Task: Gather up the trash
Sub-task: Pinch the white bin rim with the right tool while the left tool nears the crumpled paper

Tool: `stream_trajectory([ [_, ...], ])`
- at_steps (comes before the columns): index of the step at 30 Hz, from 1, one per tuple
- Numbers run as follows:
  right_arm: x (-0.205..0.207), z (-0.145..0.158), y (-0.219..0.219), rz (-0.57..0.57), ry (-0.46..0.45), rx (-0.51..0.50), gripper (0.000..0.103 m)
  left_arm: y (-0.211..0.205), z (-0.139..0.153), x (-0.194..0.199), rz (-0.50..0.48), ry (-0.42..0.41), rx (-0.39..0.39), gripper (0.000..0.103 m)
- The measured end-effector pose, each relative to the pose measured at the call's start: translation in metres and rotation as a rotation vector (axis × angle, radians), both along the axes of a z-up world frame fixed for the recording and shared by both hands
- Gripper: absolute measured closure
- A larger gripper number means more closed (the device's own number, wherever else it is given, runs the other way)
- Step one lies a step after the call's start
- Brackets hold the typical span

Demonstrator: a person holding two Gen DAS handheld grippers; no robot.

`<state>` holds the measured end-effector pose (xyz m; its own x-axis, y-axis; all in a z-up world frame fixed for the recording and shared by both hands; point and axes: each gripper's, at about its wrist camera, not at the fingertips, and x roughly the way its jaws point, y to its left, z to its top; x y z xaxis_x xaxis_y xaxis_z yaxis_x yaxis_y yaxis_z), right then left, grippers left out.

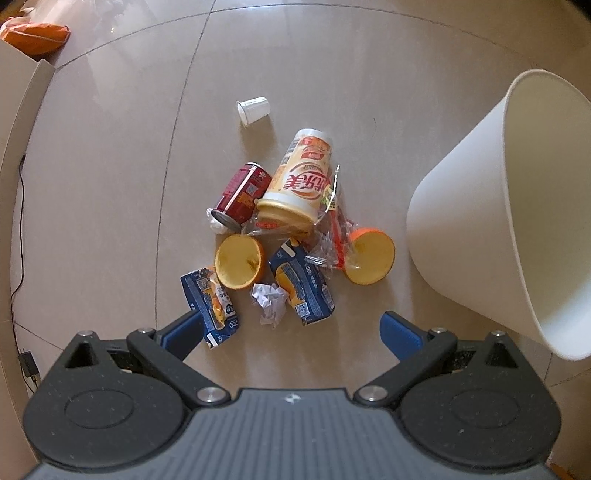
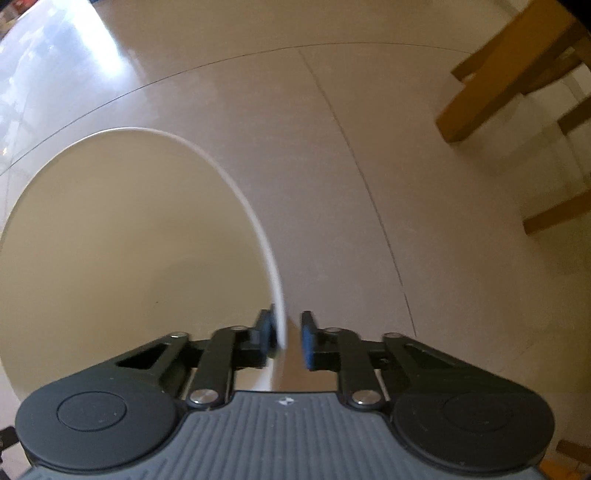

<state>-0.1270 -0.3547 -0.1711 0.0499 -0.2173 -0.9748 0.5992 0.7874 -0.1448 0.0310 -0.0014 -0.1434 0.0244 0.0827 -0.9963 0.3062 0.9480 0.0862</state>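
A trash pile lies on the tiled floor: a red can, a cream drink cup, two orange peel halves, two blue cartons, crumpled paper, a clear wrapper and a small white cup. My left gripper hangs open above the pile's near edge, one finger beside the left carton. A white bin stands tilted at the right. My right gripper straddles the bin's rim, shut on it; the picture is blurred there.
An orange cushion lies at the far left, beside a beige furniture edge. A black cable runs down to a plug. Wooden furniture legs stand to the right of the bin.
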Motion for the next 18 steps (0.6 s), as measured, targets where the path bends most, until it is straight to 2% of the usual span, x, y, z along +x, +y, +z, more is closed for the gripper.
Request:
stream_trajectory([
  [15, 0.032, 0.010, -0.005, 0.138, 0.046, -0.023, 0.091, 0.008, -0.002, 0.002, -0.004, -0.034, -0.006, 0.002],
  [18, 0.032, 0.010, -0.005, 0.146, 0.040, -0.006, 0.086, 0.008, -0.009, -0.001, -0.031, -0.055, -0.008, 0.002],
])
